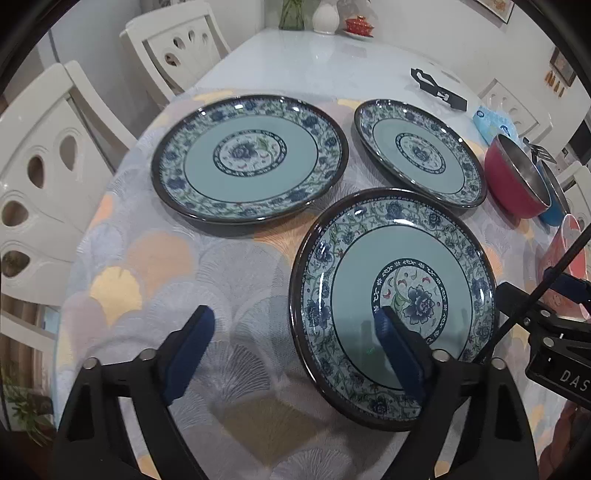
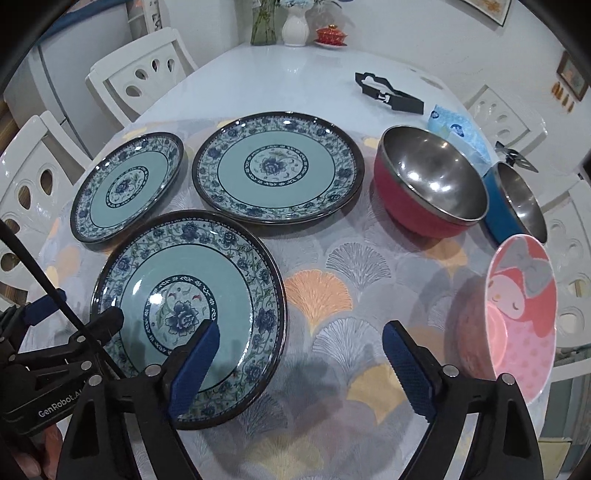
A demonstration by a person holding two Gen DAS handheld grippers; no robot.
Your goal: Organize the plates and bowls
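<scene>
left wrist view gives us a white bench [image 1: 295, 55] with a fan-patterned cloth [image 1: 155, 266] over its near part, white chairs [image 1: 44, 177] along the side and pale walls behind. at the far end we see a vase [image 1: 325, 16] and a red lidded cup [image 1: 359, 26]; a black tool [image 1: 437, 88] lies on bare benchtop.

three blue floral plates sit apart on the cloth: the near plate [image 2: 188, 314], the middle plate [image 2: 277, 166], the far plate [image 2: 125, 184]. beside them we find a red bowl [image 2: 428, 184] touching a blue bowl [image 2: 517, 199], and a pink cartoon bowl [image 2: 521, 321] nearer.

our left claw [image 1: 295, 336] hangs spread wide, one finger over the near plate, gripping nothing. our right claw [image 2: 301, 354] gapes likewise over bare cloth between near plate and pink bowl.
</scene>
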